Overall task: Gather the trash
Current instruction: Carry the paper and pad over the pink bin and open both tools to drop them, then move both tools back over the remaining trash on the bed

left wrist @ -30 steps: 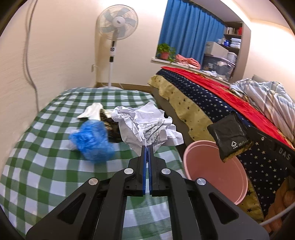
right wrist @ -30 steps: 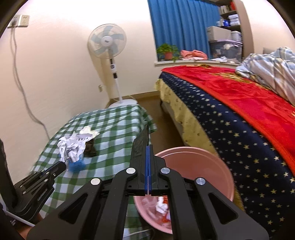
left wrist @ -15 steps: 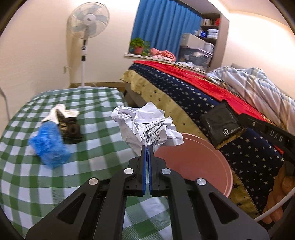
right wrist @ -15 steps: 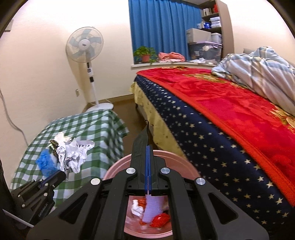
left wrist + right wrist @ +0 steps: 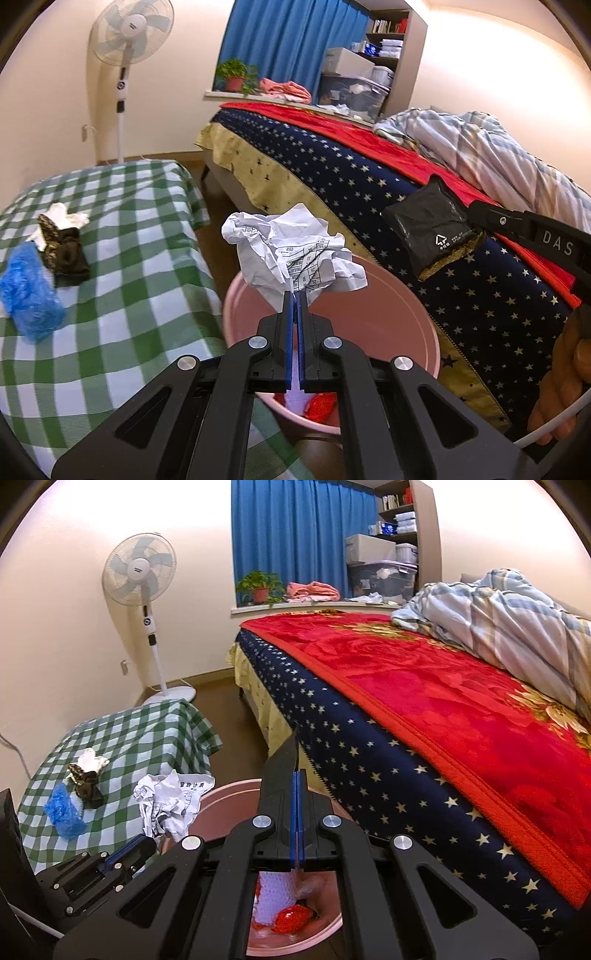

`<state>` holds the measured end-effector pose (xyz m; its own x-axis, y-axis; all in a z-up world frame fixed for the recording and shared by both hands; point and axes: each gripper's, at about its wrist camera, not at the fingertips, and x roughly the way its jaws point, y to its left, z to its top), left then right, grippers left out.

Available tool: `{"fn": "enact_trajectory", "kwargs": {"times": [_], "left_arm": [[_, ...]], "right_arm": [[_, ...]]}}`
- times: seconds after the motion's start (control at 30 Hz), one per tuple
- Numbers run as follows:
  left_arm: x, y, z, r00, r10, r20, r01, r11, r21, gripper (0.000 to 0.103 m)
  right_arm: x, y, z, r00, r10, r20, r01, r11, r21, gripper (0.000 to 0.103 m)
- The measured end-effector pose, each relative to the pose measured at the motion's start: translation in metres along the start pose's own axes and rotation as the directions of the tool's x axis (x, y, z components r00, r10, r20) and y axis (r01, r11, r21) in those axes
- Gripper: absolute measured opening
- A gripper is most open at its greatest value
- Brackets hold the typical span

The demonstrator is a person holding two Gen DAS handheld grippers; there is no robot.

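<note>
1. The crumpled printed paper (image 5: 291, 254), clamped in the left gripper (image 5: 295, 295), has been carried from over the checked tablecloth (image 5: 122, 295) to above the pink bin (image 5: 406, 314);
2. the black packet (image 5: 430, 229) is pinched by the right gripper (image 5: 297, 775), whose jaws are starting to part.

Crumpled printed paper (image 5: 291, 254) and black packet (image 5: 430, 229) above pink bin (image 5: 391, 317).
</note>
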<state>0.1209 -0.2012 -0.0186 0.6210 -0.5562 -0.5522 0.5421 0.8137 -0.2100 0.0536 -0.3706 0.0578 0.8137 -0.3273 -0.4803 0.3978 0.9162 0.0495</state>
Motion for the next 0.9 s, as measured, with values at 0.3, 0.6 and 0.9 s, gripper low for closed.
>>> {"fn": "enact_trajectory", "kwargs": {"times": [0.3,0.6,0.9], "left_arm": [[0.002,0.01,-0.005,0.999,0.025,-0.022,-0.026,0.999,-0.029,0.031],[-0.017,0.028,-0.003,0.997,0.079,0.004,-0.079,0.996,-0.05,0.031],[-0.041,0.063,-0.004,0.985,0.17,0.035,-0.166,0.981,-0.105,0.031]], "right_arm": [[0.0,-0.005,-0.002,1.0,-0.013,-0.002,0.013,0.999,0.045,0.045],[-0.006,0.008,-0.002,0.999,0.051,0.017,-0.051,0.998,0.029,0.045],[-0.005,0.032,-0.005,0.991,0.134,0.017,-0.134,0.991,0.006,0.045]]}}
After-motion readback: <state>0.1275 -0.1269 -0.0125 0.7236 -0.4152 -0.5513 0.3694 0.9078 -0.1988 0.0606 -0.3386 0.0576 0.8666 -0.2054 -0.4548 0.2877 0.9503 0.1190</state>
